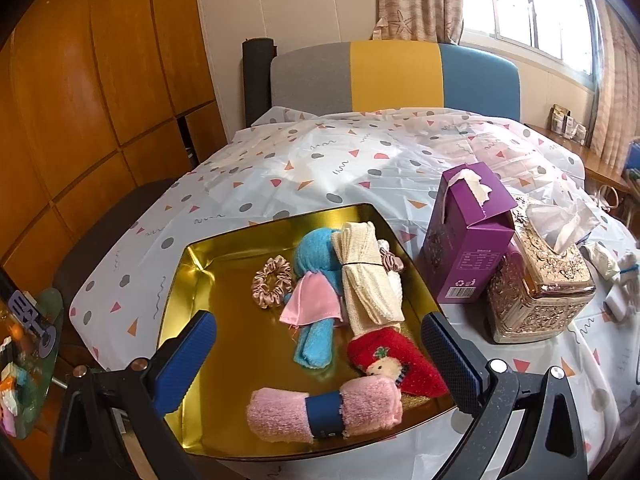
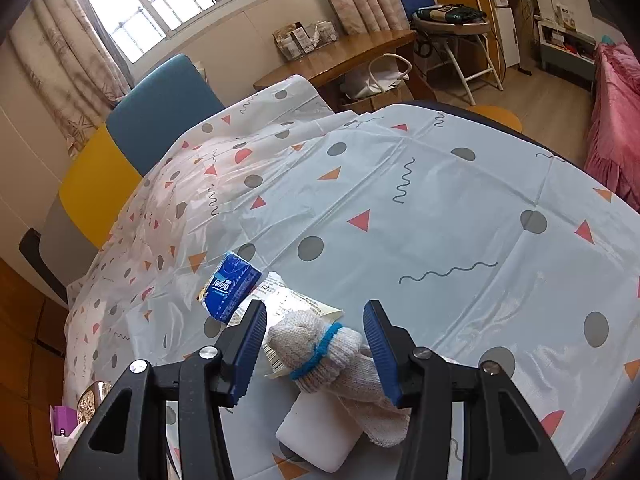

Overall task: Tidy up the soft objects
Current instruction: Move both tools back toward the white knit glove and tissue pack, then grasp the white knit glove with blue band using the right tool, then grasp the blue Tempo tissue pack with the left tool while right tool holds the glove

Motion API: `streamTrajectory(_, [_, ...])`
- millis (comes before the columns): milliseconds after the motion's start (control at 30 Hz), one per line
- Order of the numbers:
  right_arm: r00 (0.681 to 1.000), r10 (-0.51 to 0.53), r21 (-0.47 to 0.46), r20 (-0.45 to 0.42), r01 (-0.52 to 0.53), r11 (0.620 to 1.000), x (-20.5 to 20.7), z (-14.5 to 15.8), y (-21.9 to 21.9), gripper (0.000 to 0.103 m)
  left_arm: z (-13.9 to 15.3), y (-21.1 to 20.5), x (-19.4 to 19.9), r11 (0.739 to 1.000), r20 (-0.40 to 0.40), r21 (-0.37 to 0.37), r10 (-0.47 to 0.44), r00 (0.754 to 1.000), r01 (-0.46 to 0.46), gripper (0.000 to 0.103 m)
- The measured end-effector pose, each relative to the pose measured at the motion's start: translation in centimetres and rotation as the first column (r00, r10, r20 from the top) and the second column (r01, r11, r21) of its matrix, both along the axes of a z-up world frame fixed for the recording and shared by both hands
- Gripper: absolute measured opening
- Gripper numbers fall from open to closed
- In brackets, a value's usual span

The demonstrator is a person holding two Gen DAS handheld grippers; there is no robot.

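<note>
Lower centre of the left view, the gold tray (image 1: 188, 264) holds seven soft things, including two scrunchies (image 1: 272, 282). The left claw (image 1: 318, 346) is spread above it. The right claw (image 2: 315, 345) is spread around one knitted glove bundle (image 2: 320, 350), pads apart from it.

A purple box (image 1: 468, 240) stood touching an ornate gold tissue holder (image 1: 536, 280) on the patterned tablecloth (image 2: 440, 208), with a blue Tempo tissue pack (image 2: 232, 286) farther over and a grey-yellow-blue chair (image 1: 396, 74) behind.
</note>
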State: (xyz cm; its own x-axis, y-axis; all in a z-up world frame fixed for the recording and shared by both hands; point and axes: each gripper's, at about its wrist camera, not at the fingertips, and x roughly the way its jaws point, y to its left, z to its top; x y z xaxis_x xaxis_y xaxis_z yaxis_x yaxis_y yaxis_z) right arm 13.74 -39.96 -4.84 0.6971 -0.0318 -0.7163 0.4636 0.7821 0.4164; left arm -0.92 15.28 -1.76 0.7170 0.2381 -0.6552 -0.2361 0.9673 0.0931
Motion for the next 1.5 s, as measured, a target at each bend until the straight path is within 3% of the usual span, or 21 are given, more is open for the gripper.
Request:
streamTrajectory(300, [0.999, -0.037, 0.042, 0.003, 0.036, 0.998, -0.4, -0.4, -1.0, 0.051, 0.4, -0.4, 0.8, 0.993, -0.004, -0.101, -0.053, 0.999, 0.053, 0.103])
streamTrajectory(500, [0.999, -0.049, 0.1, 0.005, 0.049, 0.994, -0.4, -0.9, -1.8, 0.051, 1.8, -2.1, 1.1, 0.99, 0.04, -0.091, -0.101, 0.994, 0.104, 0.103])
streamTrajectory(733, [1.0, -0.012, 0.081, 0.01, 0.011, 0.997, -0.5, -0.6, -1.3, 0.054, 3.7, -4.0, 1.9, 0.98, 0.078, -0.086, -0.175, 0.981, 0.182, 0.103])
streamTrajectory(800, [0.999, 0.037, 0.076, -0.034, -0.034, 0.997, -0.1, -0.6, -1.2, 0.056, 4.1, -4.4, 2.4, 0.973, 0.084, -0.096, -0.201, 0.976, 0.209, 0.103])
streamTrajectory(867, [0.988, 0.139, 0.011, -0.069, -0.139, 0.99, 0.6, -0.1, -0.3, 0.057, 4.6, -5.2, 2.9, 0.966, 0.089, -0.09, -0.234, 0.968, 0.241, 0.103])
streamTrajectory(967, [0.935, 0.3, -0.081, -0.188, -0.319, 0.944, 1.8, -0.5, 1.5, 0.064, 5.4, -6.3, 3.2, 0.953, 0.11, -0.087, -0.281, 0.953, 0.291, 0.103])
streamTrajectory(1100, [0.895, 0.301, -0.169, -0.328, -0.369, 0.914, 3.1, -2.7, 2.6, 0.064, 6.7, -8.7, 4.1, 0.935, 0.139, -0.076, -0.334, 0.932, 0.346, 0.103])
streamTrajectory(1167, [0.888, 0.284, -0.164, -0.361, -0.36, 0.918, 3.3, -3.9, 2.4, 0.057, 7.3, -9.9, 4.5, 0.925, 0.146, -0.07, -0.361, 0.921, 0.374, 0.103])
streamTrajectory(1200, [0.887, 0.288, -0.156, -0.361, -0.362, 0.919, 3.0, -4.1, 2.2, 0.04, 7.7, -10.6, 4.8, 0.916, 0.143, -0.071, -0.383, 0.913, 0.395, 0.103])
streamTrajectory(1267, [0.902, 0.277, -0.158, -0.331, -0.342, 0.926, 2.5, -3.6, 1.9, 0.033, 8.4, -11.7, 5.2, 0.908, 0.162, -0.073, -0.397, 0.903, 0.412, 0.103])
streamTrajectory(1400, [0.953, 0.208, -0.154, -0.22, -0.245, 0.957, 1.3, -2.1, 0.5, 0.032, 9.8, -14.8, 6.2, 0.887, 0.195, -0.059, -0.44, 0.876, 0.459, 0.103])
streamTrajectory(1500, [0.954, 0.167, -0.155, -0.251, -0.21, 0.965, 1.3, -2.8, 0.0, 0.032, 10.0, -17.9, 7.7, 0.862, 0.146, -0.059, -0.492, 0.858, 0.504, 0.103])
